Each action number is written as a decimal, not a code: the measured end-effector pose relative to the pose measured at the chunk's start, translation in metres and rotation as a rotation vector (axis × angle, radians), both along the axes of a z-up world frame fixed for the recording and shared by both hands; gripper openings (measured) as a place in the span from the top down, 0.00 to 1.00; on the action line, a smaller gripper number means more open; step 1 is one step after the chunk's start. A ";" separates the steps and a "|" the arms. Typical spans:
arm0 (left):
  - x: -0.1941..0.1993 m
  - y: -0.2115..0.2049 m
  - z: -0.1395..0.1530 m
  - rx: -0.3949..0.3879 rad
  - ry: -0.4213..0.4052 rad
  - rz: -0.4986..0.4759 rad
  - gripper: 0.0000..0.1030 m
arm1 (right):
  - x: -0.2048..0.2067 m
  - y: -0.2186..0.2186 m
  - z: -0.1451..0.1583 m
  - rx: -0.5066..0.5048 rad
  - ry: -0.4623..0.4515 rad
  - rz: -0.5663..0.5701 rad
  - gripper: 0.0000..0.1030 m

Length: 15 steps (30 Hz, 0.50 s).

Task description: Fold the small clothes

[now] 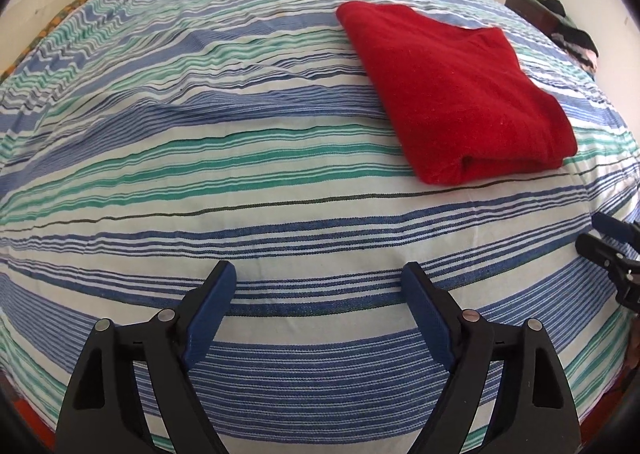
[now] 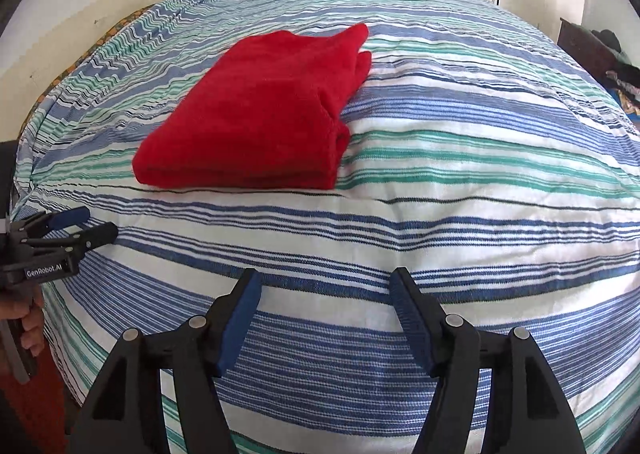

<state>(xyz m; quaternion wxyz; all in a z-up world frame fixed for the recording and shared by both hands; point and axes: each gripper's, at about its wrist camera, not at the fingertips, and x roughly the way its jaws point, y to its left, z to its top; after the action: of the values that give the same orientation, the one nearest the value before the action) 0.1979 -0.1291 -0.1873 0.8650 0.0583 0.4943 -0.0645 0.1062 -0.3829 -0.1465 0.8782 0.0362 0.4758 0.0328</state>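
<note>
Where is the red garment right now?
The folded red garment lies on the striped bedspread, right of centre in the left wrist view, left of centre in the right, beyond both open hand-held grippers.

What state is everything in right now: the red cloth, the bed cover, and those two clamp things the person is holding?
Red fleece cloth: folded into a flat stack, lying on the bed, untouched.
Blue, green and white striped bed cover: spread out, lightly wrinkled.
Left tool: open, nothing between its fingers, above the cover.
Right tool: open, holding nothing, above the cover.
Dark clothes heap beside the bed: unfolded.
</note>
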 end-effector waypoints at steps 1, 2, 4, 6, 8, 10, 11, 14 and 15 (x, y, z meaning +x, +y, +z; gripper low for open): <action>0.000 0.000 -0.002 0.008 -0.008 -0.001 0.13 | -0.004 -0.003 -0.003 0.004 -0.013 -0.002 0.35; 0.001 -0.001 -0.003 0.015 -0.012 -0.002 0.11 | -0.006 -0.004 -0.006 0.006 -0.030 -0.001 0.33; 0.001 0.000 -0.008 0.021 -0.018 0.003 0.08 | -0.007 -0.003 -0.011 0.004 -0.042 0.003 0.29; 0.001 0.002 -0.012 0.012 -0.021 0.014 0.06 | -0.008 -0.001 -0.016 -0.002 -0.059 0.009 0.24; 0.000 0.004 -0.015 0.000 -0.021 0.020 0.05 | -0.010 0.000 -0.020 -0.011 -0.083 0.016 0.22; 0.000 0.003 -0.017 0.003 -0.023 0.017 0.05 | -0.012 -0.001 -0.022 -0.001 -0.107 0.020 0.21; 0.000 0.003 -0.018 0.006 -0.024 0.015 0.04 | -0.013 -0.002 -0.023 0.007 -0.115 0.020 0.21; 0.001 0.003 -0.020 0.005 -0.021 0.014 0.03 | -0.016 -0.003 -0.023 0.011 -0.126 0.021 0.21; 0.001 0.003 -0.021 0.003 -0.020 0.015 0.03 | -0.016 -0.002 -0.023 0.006 -0.127 0.021 0.21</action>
<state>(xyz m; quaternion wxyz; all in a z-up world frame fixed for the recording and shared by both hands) 0.1991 -0.1257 -0.2083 0.8703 0.0565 0.4859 -0.0569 0.0897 -0.3853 -0.1695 0.9062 0.0318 0.4193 0.0456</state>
